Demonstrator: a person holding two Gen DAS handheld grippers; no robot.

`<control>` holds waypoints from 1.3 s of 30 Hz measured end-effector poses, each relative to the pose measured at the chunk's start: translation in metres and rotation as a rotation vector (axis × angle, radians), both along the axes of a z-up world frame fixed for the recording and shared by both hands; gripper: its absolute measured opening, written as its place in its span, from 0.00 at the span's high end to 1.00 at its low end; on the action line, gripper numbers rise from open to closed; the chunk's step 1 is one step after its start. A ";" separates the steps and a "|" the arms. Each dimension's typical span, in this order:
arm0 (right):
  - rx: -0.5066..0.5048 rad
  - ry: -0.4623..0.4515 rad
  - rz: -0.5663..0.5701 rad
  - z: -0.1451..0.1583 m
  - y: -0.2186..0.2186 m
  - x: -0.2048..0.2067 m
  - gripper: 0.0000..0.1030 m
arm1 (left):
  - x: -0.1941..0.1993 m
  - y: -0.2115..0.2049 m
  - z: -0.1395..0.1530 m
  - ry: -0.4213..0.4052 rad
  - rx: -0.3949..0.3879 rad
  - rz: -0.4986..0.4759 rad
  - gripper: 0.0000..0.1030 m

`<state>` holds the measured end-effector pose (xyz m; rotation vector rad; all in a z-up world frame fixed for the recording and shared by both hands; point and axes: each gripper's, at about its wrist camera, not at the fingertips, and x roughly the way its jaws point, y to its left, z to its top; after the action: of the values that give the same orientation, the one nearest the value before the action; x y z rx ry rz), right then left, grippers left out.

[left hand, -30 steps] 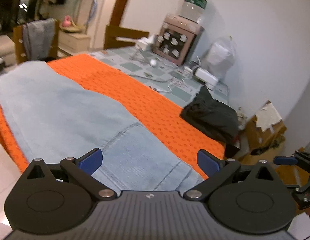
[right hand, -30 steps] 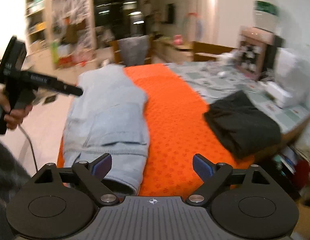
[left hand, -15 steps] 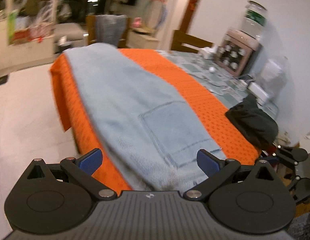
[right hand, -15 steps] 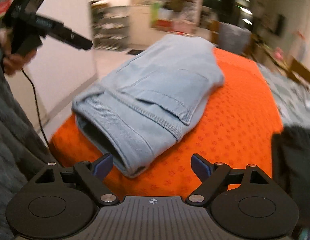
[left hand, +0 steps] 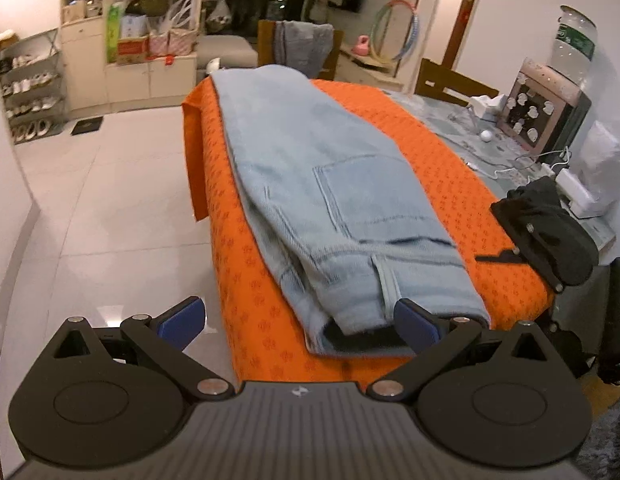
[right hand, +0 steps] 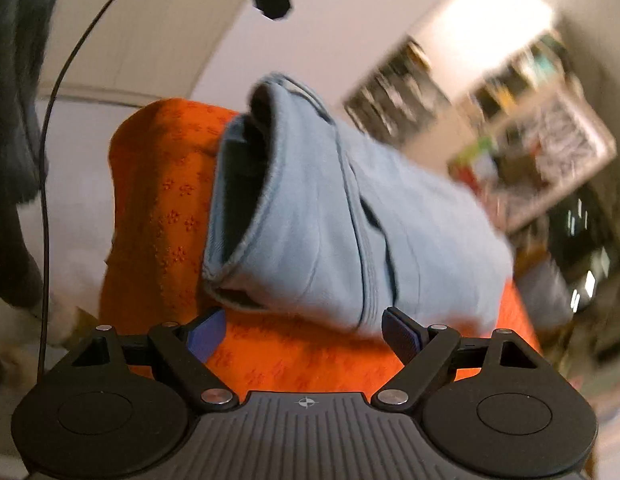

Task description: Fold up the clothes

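Claws point(left hand: 297, 320) newly nearer jeans' point(left hand: 330, 200) waistband

Glossy tiled floor point(left hand: 101, 216), white walls point(left hand: 522, 12)

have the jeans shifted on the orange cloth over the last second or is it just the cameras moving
Cannot tell. The jeans lie along the orange cloth with a similar bare strip on the side toward the black garment, but both cameras swung, so small shifts would be masked.
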<state>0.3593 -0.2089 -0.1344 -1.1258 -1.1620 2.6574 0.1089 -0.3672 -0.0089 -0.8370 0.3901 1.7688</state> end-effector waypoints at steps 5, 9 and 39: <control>0.068 -0.006 0.166 -0.007 -0.004 0.003 0.29 | 0.005 -0.014 0.001 0.023 -0.010 0.008 0.00; -0.077 0.020 0.126 0.012 0.010 0.005 0.73 | 0.004 -0.010 -0.002 0.045 -0.021 -0.029 0.00; -0.325 0.397 -0.272 0.193 0.188 -0.142 0.80 | -0.088 0.166 0.003 0.045 0.250 -0.167 0.49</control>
<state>0.2176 -0.0209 0.0583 -0.6693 -0.4881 2.7290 0.0206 -0.2012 -0.0059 -0.5718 0.2537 1.6424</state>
